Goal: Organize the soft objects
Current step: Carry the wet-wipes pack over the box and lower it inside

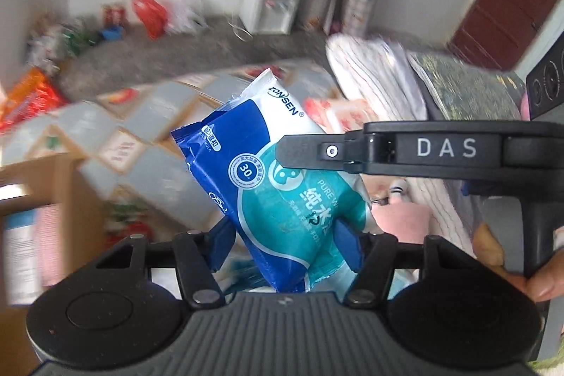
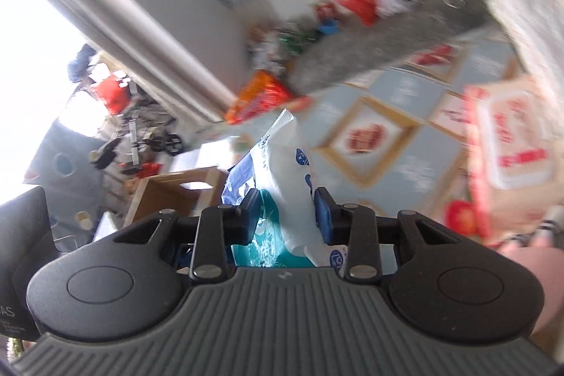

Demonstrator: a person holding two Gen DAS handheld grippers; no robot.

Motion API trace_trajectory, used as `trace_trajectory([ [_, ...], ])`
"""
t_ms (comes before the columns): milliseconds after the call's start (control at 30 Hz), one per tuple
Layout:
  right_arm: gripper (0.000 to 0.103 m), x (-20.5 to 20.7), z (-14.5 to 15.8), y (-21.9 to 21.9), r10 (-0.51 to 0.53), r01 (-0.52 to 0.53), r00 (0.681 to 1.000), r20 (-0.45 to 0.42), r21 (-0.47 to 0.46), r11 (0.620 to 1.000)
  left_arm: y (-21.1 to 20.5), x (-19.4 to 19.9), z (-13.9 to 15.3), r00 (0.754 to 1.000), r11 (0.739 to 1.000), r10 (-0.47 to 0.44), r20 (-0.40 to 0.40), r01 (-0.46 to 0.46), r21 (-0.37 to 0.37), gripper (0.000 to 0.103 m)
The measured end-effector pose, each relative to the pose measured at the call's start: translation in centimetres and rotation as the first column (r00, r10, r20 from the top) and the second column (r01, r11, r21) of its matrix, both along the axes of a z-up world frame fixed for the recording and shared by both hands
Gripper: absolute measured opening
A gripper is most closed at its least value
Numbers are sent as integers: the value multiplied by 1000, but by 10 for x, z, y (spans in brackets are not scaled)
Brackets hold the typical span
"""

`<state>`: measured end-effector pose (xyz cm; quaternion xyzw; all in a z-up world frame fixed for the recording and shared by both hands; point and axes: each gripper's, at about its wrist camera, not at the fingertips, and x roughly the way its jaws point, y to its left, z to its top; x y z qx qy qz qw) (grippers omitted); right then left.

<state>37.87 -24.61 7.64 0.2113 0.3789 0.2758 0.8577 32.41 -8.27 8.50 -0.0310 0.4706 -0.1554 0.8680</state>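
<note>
Both grippers, left gripper [image 1: 287,245] and right gripper [image 2: 287,217], clamp wet-wipes packs [image 1: 278,171] [image 2: 282,185] above the wooden box [image 2: 169,196], probably for stowing.

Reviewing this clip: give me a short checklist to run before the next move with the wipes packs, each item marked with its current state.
1. Left hand-held gripper clamps the wipes pack: ok.
2. Right hand-held gripper clamps its own wipes pack: ok.
3. Both packs lifted off the patterned quilt: ok.
4. Right gripper's arm clear of the left pack: not ok, it crosses in front.
5. Cardboard box has room: cannot tell.
6. Views sharp enough to aim: not ok, background blurred.
</note>
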Motion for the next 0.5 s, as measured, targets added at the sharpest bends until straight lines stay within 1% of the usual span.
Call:
trace_trajectory([
  [133,33,-18,26,61,102,-104,994,34,44,994,57,-35,21,994,994,93,53,-96,53,63],
  [267,32,-26,35,134,210,-211,978,18,111,971,124,-62,25,977,975,205,64,-209,78,63],
  [400,32,-28,26,214,290,-282,956,-43,138,949,192,-79,13,950,945,309,43,-312,98,63],
  [500,32,-25,7,267,314,-297,944,-104,153,943,240,-78,-2,928,923,373,6,-371,103,63],
])
